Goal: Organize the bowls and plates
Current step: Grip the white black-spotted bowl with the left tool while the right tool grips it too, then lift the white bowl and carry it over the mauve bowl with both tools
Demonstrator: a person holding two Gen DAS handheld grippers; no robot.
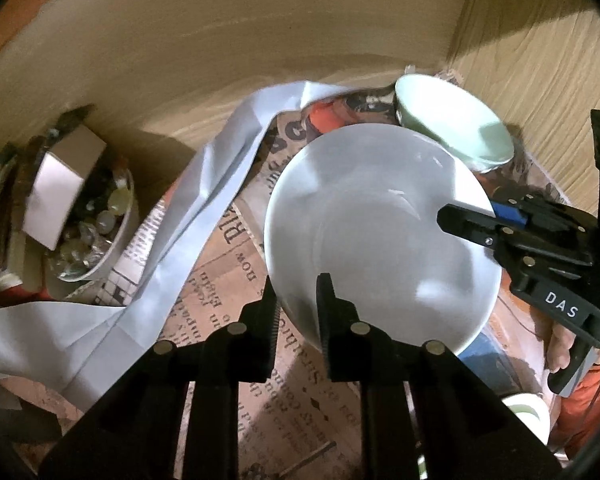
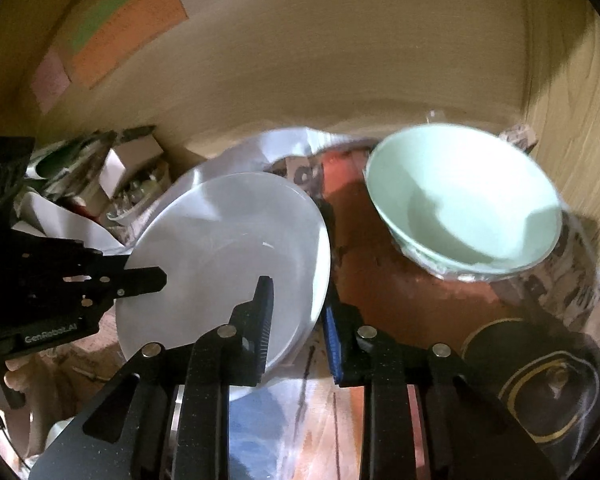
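Observation:
A white bowl [image 1: 380,236] is held off the newspaper-covered shelf floor by both grippers. My left gripper [image 1: 296,312] is shut on its near-left rim. My right gripper [image 2: 296,320] is shut on its right rim; it shows in the left wrist view [image 1: 472,220] at the bowl's right edge. The white bowl also shows in the right wrist view [image 2: 224,268], and the left gripper [image 2: 148,280] holds its left rim there. A pale green bowl [image 1: 456,128] stands behind it, to the right in the right wrist view [image 2: 464,204].
This is a wooden cabinet with a back wall [image 1: 220,40] and right wall [image 1: 540,60]. A glass bowl of small items [image 1: 96,224] with a box on it stands at left. A grey folded sheet [image 1: 204,184] lies across the newspaper. A dark round lid [image 2: 540,384] lies at right.

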